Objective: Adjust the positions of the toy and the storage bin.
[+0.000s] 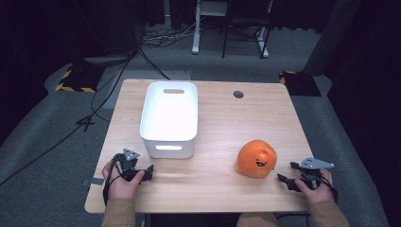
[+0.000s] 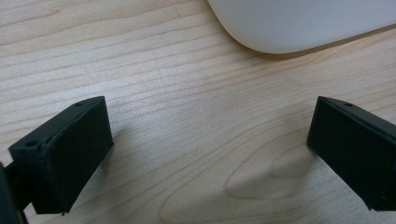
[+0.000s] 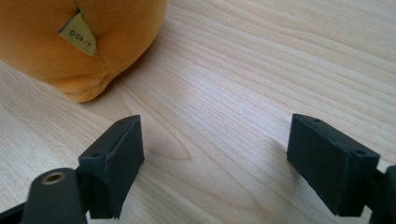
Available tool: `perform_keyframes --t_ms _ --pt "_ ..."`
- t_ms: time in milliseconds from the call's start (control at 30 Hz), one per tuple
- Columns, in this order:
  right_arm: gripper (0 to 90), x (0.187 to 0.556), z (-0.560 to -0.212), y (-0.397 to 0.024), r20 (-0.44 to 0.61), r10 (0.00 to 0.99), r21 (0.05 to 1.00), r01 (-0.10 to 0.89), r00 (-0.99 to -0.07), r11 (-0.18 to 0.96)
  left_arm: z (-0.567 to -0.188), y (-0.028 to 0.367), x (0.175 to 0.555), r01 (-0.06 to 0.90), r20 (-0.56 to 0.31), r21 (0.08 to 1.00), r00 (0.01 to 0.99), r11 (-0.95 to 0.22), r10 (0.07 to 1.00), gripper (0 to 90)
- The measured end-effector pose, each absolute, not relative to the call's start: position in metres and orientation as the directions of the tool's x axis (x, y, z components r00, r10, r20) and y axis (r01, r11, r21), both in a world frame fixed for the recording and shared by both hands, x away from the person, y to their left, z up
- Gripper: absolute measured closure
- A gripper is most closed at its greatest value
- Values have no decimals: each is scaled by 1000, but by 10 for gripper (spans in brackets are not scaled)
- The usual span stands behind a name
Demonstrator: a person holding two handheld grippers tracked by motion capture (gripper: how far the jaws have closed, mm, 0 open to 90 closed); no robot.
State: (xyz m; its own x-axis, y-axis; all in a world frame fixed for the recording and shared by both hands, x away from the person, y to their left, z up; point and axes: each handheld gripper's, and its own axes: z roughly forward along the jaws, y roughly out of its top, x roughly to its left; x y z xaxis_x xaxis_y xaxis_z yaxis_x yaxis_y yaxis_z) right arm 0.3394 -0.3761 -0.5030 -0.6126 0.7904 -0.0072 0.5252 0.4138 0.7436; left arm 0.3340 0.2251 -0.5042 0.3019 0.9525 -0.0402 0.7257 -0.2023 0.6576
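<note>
High view: orange plush (image 1: 257,159) left of right tool (image 1: 289,172).

Grey carpet floor (image 1: 42,137) strewn with black cables (image 1: 101,90), white desk legs (image 1: 195,28) behind, dark surroundings.

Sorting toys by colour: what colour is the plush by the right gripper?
Orange plush with a small black smiling face, clearest in the high view.

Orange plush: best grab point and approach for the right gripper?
Probably across the rounded body of the orange plush, coming in low from its right, where the right gripper already sits with jaws open. It is soft and lies free on the table, so the jaws could squeeze in above the seam tag.
</note>
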Motion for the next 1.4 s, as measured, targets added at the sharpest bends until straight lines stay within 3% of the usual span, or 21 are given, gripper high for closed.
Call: perform_keyframes --t_ms 133,267,333,1400 --pt "190 339 -503 -376 -7 790 744 525 -613 414 -503 227 333 723 -40 661 303 -202 952 41" --pt "190 339 -503 -376 -8 790 744 525 -613 414 -496 230 332 733 -54 652 299 -194 953 199" --pt "190 339 -503 -376 -8 790 744 525 -613 414 -494 229 332 731 -63 656 302 -189 951 156" --pt "190 339 -503 -376 -8 790 744 525 -613 414 -401 210 313 614 -95 773 365 -162 926 217"
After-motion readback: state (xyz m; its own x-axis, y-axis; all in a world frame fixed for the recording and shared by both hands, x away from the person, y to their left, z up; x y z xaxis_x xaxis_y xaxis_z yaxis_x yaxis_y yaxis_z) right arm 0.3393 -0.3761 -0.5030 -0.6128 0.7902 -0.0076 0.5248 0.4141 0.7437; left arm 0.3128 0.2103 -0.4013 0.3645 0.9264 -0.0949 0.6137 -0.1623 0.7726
